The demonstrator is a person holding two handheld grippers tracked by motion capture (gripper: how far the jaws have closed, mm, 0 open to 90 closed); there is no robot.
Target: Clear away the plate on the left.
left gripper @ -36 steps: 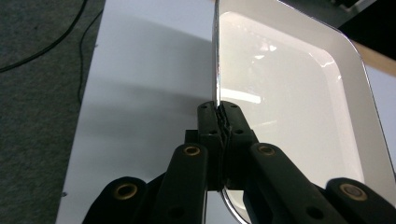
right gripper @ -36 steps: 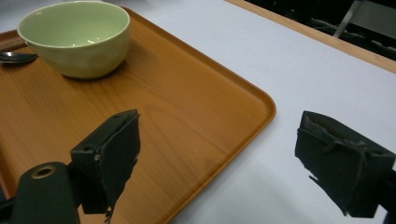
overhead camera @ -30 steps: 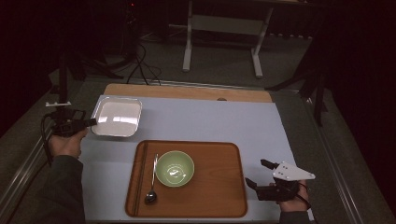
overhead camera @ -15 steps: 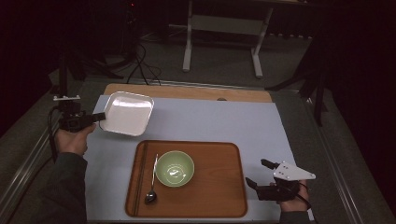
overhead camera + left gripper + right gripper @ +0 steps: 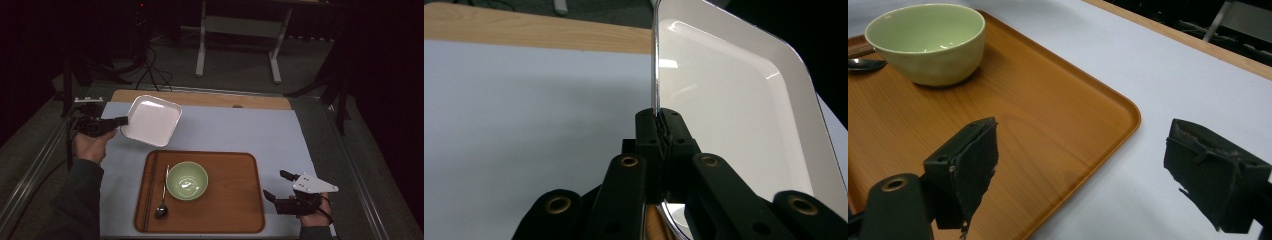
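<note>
Left gripper (image 5: pixel 116 121) clamped on the rim of the white square plate (image 5: pixel 151 120), seen edge-on between the closed jaws in the left gripper view (image 5: pixel 659 131). Plate (image 5: pixel 734 115) lifted off the tabletop (image 5: pixel 240 132) and tilted, hanging above the far left part of the pale mat, just beyond the wooden tray (image 5: pixel 235 200). Probably rigid and fairly light, glossy like melamine or glazed ware, so likely slippery at the thin rim; a pinch at one edge leaves the whole plate levering on that single hold, prone to swing or slip if turned fast. Best held deep on the rim, near the middle of a side, and kept close to level. Right gripper (image 5: pixel 280 187) resting with jaws wide apart beside the tray's near right corner, holding nothing (image 5: pixel 1083 170). Green bowl (image 5: pixel 187 180) and spoon (image 5: pixel 163 200) sitting on the tray, well apart from the plate.
</note>
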